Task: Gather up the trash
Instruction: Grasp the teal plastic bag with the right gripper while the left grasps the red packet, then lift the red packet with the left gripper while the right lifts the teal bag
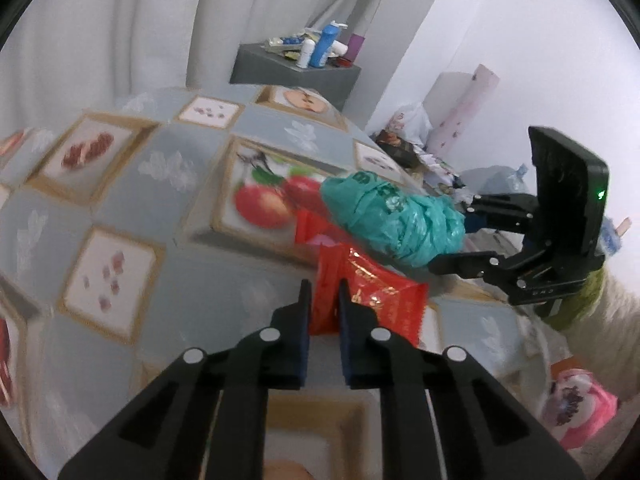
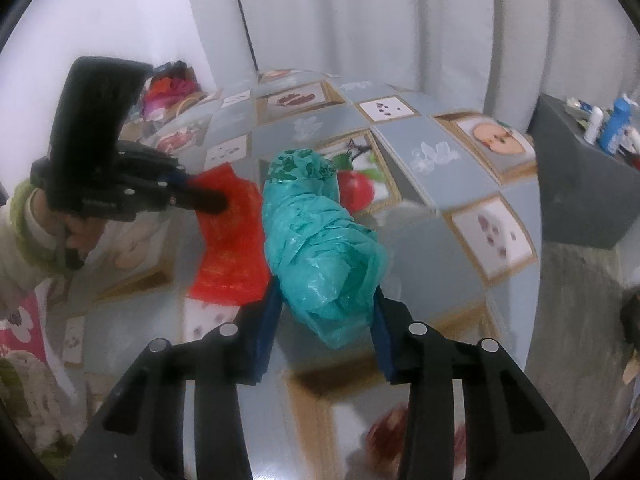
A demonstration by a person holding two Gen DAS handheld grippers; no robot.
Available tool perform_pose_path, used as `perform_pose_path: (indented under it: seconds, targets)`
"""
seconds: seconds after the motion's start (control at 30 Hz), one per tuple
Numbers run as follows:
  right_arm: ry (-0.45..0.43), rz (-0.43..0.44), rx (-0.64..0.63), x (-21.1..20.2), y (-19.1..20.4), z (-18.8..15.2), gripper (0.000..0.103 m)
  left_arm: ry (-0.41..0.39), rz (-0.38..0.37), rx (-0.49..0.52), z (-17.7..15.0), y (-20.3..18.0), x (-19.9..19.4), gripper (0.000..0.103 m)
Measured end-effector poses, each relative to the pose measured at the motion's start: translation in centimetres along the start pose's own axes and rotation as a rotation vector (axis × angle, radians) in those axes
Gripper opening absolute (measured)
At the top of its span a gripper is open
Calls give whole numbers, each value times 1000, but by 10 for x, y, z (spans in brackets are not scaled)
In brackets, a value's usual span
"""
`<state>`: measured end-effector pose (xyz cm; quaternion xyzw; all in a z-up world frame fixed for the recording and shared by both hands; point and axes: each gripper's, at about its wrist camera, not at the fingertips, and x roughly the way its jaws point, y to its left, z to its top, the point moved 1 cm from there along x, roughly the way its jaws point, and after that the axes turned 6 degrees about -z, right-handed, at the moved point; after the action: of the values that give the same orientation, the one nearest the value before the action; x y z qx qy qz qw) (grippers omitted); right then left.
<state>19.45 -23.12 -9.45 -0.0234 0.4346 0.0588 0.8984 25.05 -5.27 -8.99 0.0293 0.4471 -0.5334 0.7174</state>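
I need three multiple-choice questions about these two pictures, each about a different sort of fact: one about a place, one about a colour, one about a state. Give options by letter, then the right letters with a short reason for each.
1. Where does the red wrapper lie relative to the green plastic bag in the right wrist view?
A. To its left
B. On top of it
C. To its right

2. What colour is the tall bottle on the grey box behind the table?
A. Yellow
B. Blue
C. Black

3. What is the state of the left gripper?
A. Wide open above bare cloth
B. Shut on the red wrapper
C. Holding the green bag

Answers:
1 A: the wrapper lies left of the bag in that view.
2 B: its body is plainly blue.
3 B: its fingers pinch the wrapper's edge, while the right gripper clasps the bag.
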Motion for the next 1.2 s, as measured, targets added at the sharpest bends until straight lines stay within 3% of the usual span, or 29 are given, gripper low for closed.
perform_pose_path:
  seconds: [0.3,0.47,0.73,0.9,1.2]
  targets:
    - [22,-27,65,-61,47,-76,39,53,-78,-105,-85,-45,-45,10]
    - [16,-53,102,-73,65,-97,40,69,-95,-183,-114,-59,-46,11]
    - [-26,-62,180,-84,67,-101,48,60,-42,-207,-115,-68,-30,33]
    - [-31,-65,186,-86,67,-100,55,63,14,-128,-113,-78,-23,33]
    - [-55,-58,182,-85,69,-92,64,110,236,153,-121,-113,-12,32]
